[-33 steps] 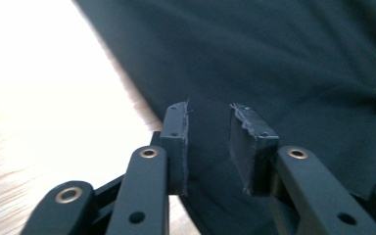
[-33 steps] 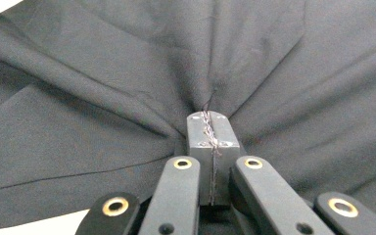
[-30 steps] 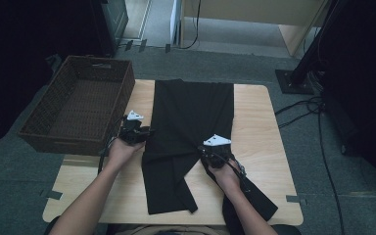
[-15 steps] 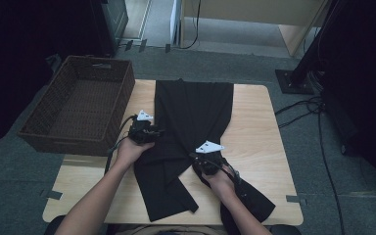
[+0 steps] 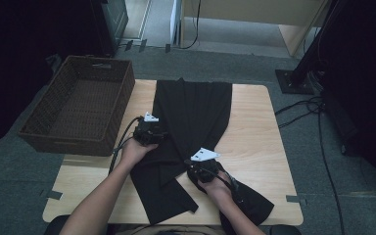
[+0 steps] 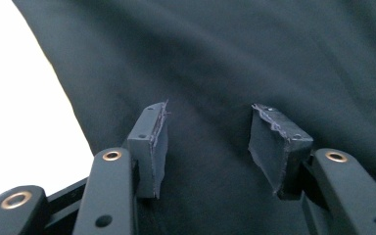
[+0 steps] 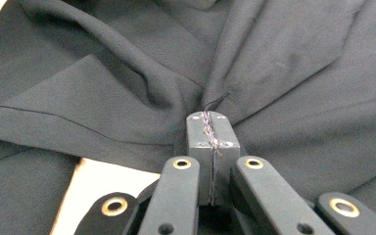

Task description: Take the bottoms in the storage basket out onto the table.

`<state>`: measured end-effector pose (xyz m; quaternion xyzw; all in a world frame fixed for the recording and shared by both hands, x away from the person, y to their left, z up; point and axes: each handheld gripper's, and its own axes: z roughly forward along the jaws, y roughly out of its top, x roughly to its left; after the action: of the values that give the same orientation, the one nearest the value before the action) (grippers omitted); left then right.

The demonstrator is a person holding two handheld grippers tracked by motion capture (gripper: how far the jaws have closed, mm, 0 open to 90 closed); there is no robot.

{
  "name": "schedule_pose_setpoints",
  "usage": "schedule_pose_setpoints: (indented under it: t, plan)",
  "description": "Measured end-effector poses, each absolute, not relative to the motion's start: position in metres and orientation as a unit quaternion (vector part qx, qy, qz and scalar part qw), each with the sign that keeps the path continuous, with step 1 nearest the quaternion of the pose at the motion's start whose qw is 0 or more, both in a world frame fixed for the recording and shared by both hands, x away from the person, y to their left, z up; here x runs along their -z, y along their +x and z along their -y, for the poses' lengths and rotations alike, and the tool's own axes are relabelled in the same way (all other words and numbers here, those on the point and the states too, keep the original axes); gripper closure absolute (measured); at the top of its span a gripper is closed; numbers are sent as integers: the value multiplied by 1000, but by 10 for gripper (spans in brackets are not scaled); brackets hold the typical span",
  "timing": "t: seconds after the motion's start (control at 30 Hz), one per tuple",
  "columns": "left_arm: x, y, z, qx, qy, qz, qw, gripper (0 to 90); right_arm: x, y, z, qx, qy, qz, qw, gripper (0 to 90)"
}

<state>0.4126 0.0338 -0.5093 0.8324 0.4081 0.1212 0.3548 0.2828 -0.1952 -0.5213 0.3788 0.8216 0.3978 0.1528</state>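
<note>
Left claw just opened, nothing pinched; right claw clamped on black woven fabric garment — tugging could undo fold.

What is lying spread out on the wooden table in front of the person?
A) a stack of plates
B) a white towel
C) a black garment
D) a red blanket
C: a black garment lies spread over the wooden table, and both grippers work on it.
</note>
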Motion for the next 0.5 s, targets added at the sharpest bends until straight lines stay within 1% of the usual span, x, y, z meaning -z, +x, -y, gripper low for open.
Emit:
schedule_pose_setpoints:
  t: [0.1, 0.13, 0.2, 0.3, 0.37, 0.47, 0.5]
  plan:
    - [511, 411, -31, -145, 841, -389, 346, 488, 521, 282, 195, -397, 379, -822, 155, 886]
    - [511, 409, -29, -158, 848, -376, 338, 494, 521, 283, 195, -397, 381, -820, 156, 870]
    - [511, 407, -29, -157, 842, -385, 344, 532, 521, 283, 194, -398, 382, -819, 155, 824]
    - [510, 404, -30, -153, 847, -379, 339, 657, 521, 283, 196, -401, 382, -818, 152, 744]
    - [510, 401, -31, -151, 851, -371, 341, 750, 521, 284, 197, -404, 387, -816, 147, 674]
    - [511, 396, -35, -150, 847, -371, 349, 867, 521, 285, 201, -409, 397, -809, 143, 606]
    - [512, 394, -36, -152, 846, -370, 351, 892, 521, 286, 203, -412, 405, -804, 140, 597]
